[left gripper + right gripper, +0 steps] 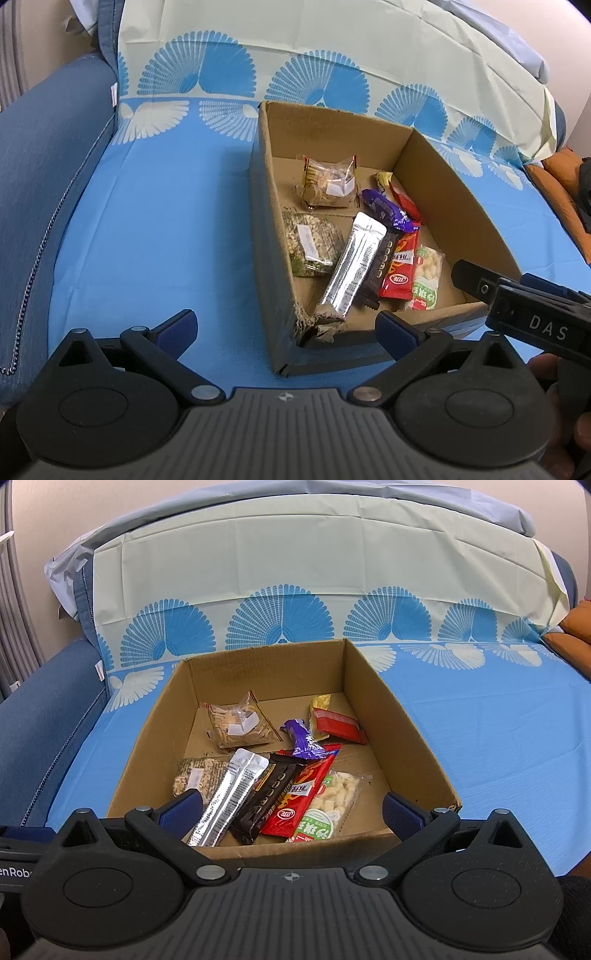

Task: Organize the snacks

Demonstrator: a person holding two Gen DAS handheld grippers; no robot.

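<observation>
An open cardboard box (266,236) (406,731) sits on a blue cloth and holds several snack packs: a silver stick pack (351,269) (229,797), a black bar (269,794), a red pack (400,266) (299,797), a green-and-white puffs bag (426,278) (332,805), a purple wrapper (386,208) (303,742), a clear cracker bag (330,181) (238,723) and a seed bar (312,243) (197,775). My left gripper (286,328) is open and empty at the box's near left corner. My right gripper (291,812) is open and empty over the box's near wall; its body shows in the left wrist view (532,314).
The box's near left corner (317,328) is torn. The blue cloth (159,229) covers a sofa seat with a blue armrest (40,177) at left and a pale backrest cover (295,565) behind. An orange cushion (576,631) lies at the right.
</observation>
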